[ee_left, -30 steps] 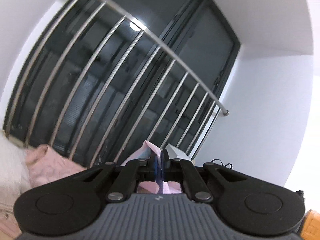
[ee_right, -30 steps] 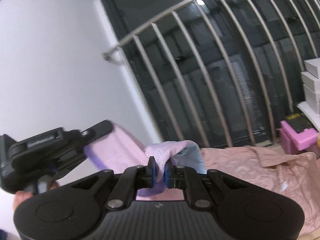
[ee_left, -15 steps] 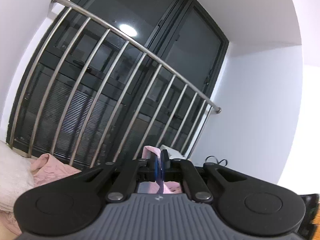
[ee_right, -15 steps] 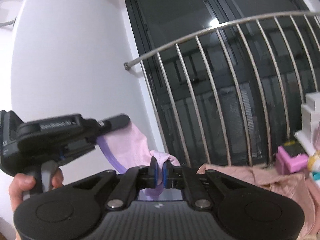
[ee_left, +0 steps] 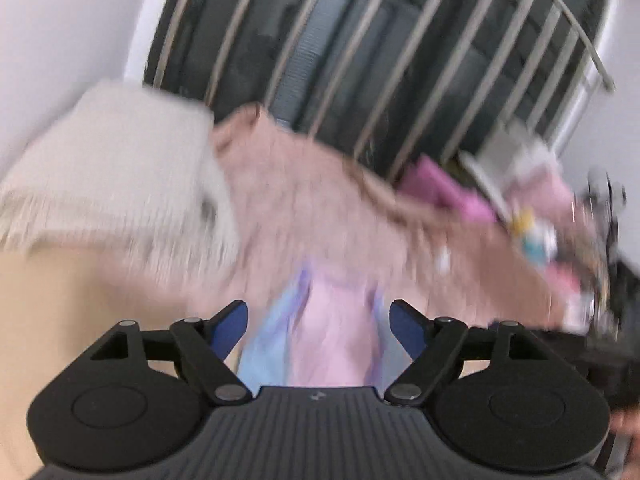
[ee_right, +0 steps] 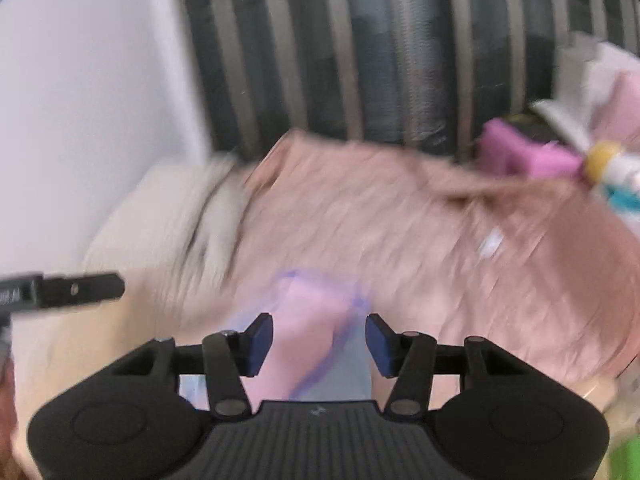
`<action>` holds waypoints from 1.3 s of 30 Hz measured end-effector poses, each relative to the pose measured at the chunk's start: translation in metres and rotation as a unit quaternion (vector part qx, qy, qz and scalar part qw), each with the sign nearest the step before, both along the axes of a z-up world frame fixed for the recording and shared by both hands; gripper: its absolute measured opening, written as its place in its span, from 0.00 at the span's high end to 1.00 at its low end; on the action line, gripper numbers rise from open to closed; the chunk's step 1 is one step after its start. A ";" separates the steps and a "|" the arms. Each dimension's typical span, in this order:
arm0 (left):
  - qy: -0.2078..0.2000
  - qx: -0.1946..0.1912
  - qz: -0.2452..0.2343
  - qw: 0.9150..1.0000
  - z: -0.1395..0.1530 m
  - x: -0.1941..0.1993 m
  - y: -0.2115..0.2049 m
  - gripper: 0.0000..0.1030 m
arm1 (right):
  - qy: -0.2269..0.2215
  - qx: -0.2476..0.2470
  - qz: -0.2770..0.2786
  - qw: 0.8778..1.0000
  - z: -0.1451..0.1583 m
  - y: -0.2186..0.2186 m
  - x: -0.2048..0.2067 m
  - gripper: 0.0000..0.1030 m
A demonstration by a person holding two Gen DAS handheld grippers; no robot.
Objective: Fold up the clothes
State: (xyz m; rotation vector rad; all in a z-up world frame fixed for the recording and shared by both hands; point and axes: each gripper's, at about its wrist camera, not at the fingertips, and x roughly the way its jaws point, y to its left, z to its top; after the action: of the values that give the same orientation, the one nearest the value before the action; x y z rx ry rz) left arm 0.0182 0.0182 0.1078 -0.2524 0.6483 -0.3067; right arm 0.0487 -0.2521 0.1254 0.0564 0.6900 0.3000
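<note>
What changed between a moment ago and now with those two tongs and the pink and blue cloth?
Both tongs swung down from facing the window bars toward the surface. The left tongs and right tongs, earlier pinched shut on the pink and blue garment, are opening; the cloth lies loose between their pads. The rumpled pink cloth, white blanket and window bars stayed put.

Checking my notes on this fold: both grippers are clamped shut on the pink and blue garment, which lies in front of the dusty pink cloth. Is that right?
Not quite. Neither gripper is clamped: the left gripper and right gripper have jaws opening, pads clear of the pink and blue garment between them, as both wrist views show. It does lie in front of the dusty pink cloth.
</note>
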 end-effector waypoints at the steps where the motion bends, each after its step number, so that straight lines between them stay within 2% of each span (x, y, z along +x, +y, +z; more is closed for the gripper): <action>1: -0.001 0.021 -0.023 1.000 -0.017 -0.023 -0.004 0.23 | 0.006 0.002 0.016 1.000 -0.019 0.000 -0.021 0.50; 2: -0.004 0.033 -0.048 0.998 -0.032 -0.046 -0.010 0.23 | 0.013 0.005 0.032 0.999 -0.038 0.001 -0.042 0.50; 5: 0.008 0.023 -0.120 0.993 -0.066 -0.092 -0.026 0.23 | 0.043 0.047 0.087 0.994 -0.076 0.004 -0.091 0.52; 7: 0.010 0.019 -0.140 0.990 -0.079 -0.106 -0.035 0.23 | 0.059 0.067 0.111 0.990 -0.097 0.007 -0.119 0.55; 8: 0.010 0.026 -0.138 0.990 -0.082 -0.108 -0.038 0.30 | 0.061 0.066 0.107 0.990 -0.101 0.010 -0.126 0.55; 9: 0.012 0.034 -0.133 0.990 -0.085 -0.106 -0.041 0.38 | 0.062 0.064 0.103 0.991 -0.105 0.012 -0.132 0.61; 10: 0.017 0.041 -0.129 0.991 -0.087 -0.103 -0.043 0.61 | 0.059 0.064 0.101 0.991 -0.106 0.012 -0.136 0.73; 11: 0.029 0.043 -0.127 0.991 -0.089 -0.098 -0.043 0.88 | 0.055 0.064 0.099 0.991 -0.107 0.012 -0.138 0.81; 12: 0.036 0.043 -0.126 0.990 -0.091 -0.094 -0.041 0.95 | 0.054 0.063 0.097 0.992 -0.108 0.013 -0.140 0.93; 15: 0.033 0.034 -0.140 0.989 -0.091 -0.102 -0.030 0.96 | 0.045 0.054 0.097 0.993 -0.107 0.018 -0.145 0.96; 17: 0.036 0.018 -0.147 0.988 -0.090 -0.109 -0.022 0.97 | 0.038 0.068 0.100 0.992 -0.098 0.015 -0.155 0.96; 19: 0.031 -0.017 -0.152 0.988 -0.081 -0.115 -0.011 0.97 | 0.017 0.100 0.114 0.988 -0.081 0.006 -0.167 0.96; 23: -0.018 -0.068 -0.119 0.990 -0.052 -0.105 0.006 0.97 | -0.031 0.132 0.101 0.986 -0.051 -0.009 -0.162 0.97; 25: -0.026 -0.096 -0.066 0.993 -0.044 -0.079 0.012 0.97 | -0.050 0.126 0.076 0.988 -0.044 -0.010 -0.141 0.97; 27: -0.001 -0.121 -0.036 0.992 -0.050 -0.045 0.020 0.89 | -0.063 0.119 0.054 0.989 -0.042 -0.009 -0.117 0.94; 28: 0.014 -0.112 -0.010 0.994 -0.057 -0.032 0.020 0.75 | -0.055 0.101 0.033 0.993 -0.051 -0.006 -0.096 0.88; 29: 0.025 -0.105 0.007 0.994 -0.062 -0.025 0.022 0.69 | -0.046 0.082 0.010 0.995 -0.060 -0.004 -0.075 0.85; 31: 0.032 -0.098 0.004 0.995 -0.067 -0.036 0.028 0.68 | -0.011 0.001 -0.043 0.999 -0.074 0.003 -0.057 0.81; 33: 0.028 -0.094 -0.013 0.995 -0.070 -0.057 0.034 0.59 | -0.041 -0.002 -0.029 0.999 -0.074 -0.006 -0.083 0.80; 34: 0.016 -0.074 -0.021 0.997 -0.070 -0.071 0.029 0.48 | -0.055 0.011 -0.014 0.998 -0.074 -0.009 -0.102 0.72; 35: 0.003 -0.055 -0.030 0.998 -0.070 -0.085 0.023 0.39 | -0.068 0.027 0.001 0.997 -0.074 -0.013 -0.122 0.68; 36: -0.010 -0.035 -0.038 0.999 -0.071 -0.098 0.018 0.36 | -0.082 0.042 0.017 0.996 -0.075 -0.016 -0.142 0.65; 39: -0.036 0.031 -0.065 0.997 -0.075 -0.121 -0.007 0.34 | -0.078 0.016 0.059 0.995 -0.084 0.013 -0.159 0.65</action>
State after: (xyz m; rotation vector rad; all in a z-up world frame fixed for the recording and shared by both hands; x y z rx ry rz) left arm -0.1030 0.0115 0.0328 -0.1404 0.6032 -0.4177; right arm -0.1101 -0.2390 0.0415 0.0220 0.5350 0.4251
